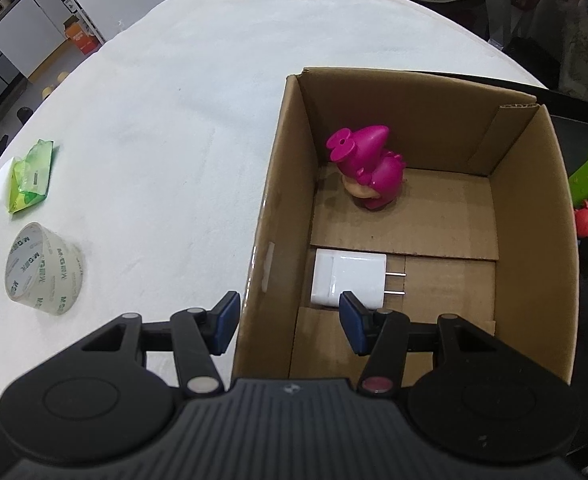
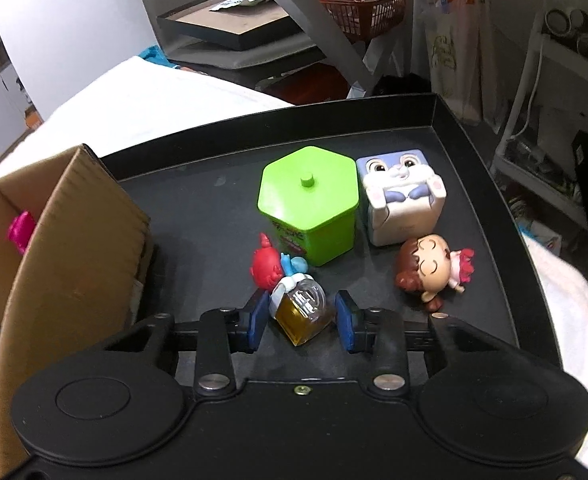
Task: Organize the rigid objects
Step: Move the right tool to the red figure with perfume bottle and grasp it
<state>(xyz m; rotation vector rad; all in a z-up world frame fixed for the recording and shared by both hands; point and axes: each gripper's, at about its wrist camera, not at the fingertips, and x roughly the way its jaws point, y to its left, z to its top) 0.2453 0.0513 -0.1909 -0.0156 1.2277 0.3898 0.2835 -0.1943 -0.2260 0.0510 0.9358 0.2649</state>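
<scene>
Left wrist view: left gripper (image 1: 289,322) spread wide, holding nothing, straddling the left wall of the box (image 1: 271,208), one finger outside, one inside. In the box: white charger (image 1: 344,278) at 6 o'clock of the floor, prongs pointing to 3 o'clock, pink toy (image 1: 368,168) standing at 12 o'clock near the back wall. On the cloth outside, tape roll (image 1: 43,270) at 9 o'clock, green packet (image 1: 29,178) just beyond it, toward 10 o'clock

Right wrist view: right gripper (image 2: 300,322) spread over the black tray (image 2: 494,184), small amber bottle (image 2: 302,312) lying tilted between the fingers; left finger looks close to it, right finger apart, no pinch yet. Red figure (image 2: 267,266) touching the bottle at 11 o'clock, green pot (image 2: 310,208) at 12, bunny cube (image 2: 400,196) at 1, girl figure (image 2: 434,272) at 3. Box at 9 o'clock, beside the tray

Step, as I judge it: picking the bottle from the tray to go in the box. Next move calls for closing on the bottle's flat sides without nudging the red figure, then lifting and carrying toward 9 o'clock; glass may slip
</scene>
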